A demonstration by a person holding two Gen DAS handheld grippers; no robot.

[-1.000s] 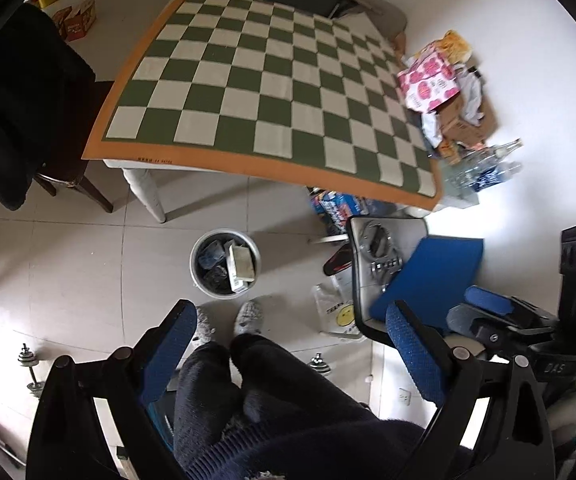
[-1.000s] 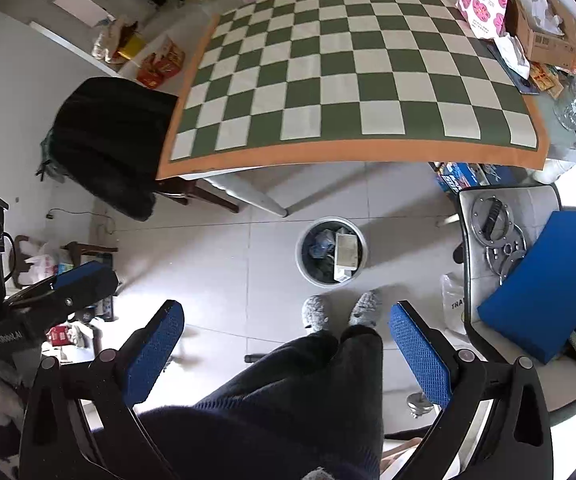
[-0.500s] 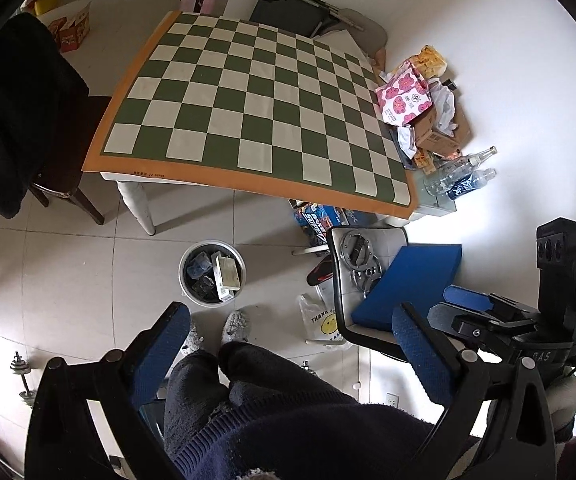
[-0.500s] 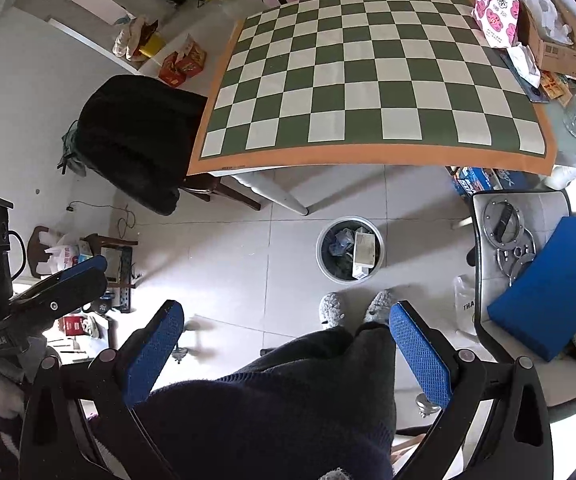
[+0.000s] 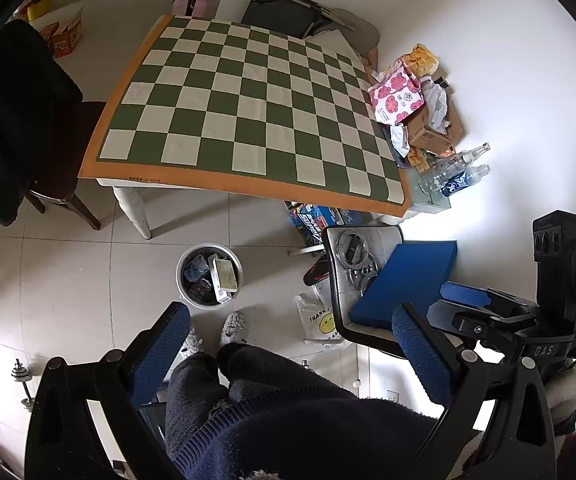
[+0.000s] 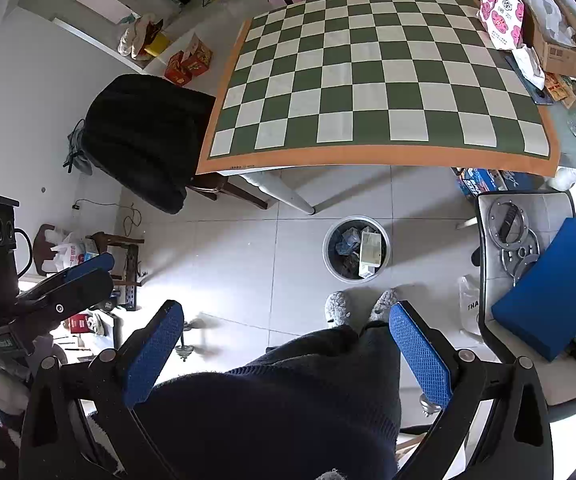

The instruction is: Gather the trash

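Left wrist view, left to right: a dark chair (image 5: 15,120) draped in black cloth stands beside the table (image 5: 247,116) with its green-and-cream checkered cloth. Below the table's front edge, on the tiled floor, sits the round trash bin (image 5: 209,276), holding a small carton and crumpled wrappers. The left gripper (image 5: 288,356) hangs high above the floor, fingers spread wide and holding nothing; the person's slippered feet lie just beside the bin. At the table's far right edge lies a heap of clutter: a pink flowered bag (image 5: 396,96), a cardboard box (image 5: 432,132) and plastic bottles (image 5: 456,172). Right wrist view: the right gripper (image 6: 288,356) is likewise spread and empty, with the bin (image 6: 356,248) ahead and a blue cushion (image 6: 552,292) on the chair at right.
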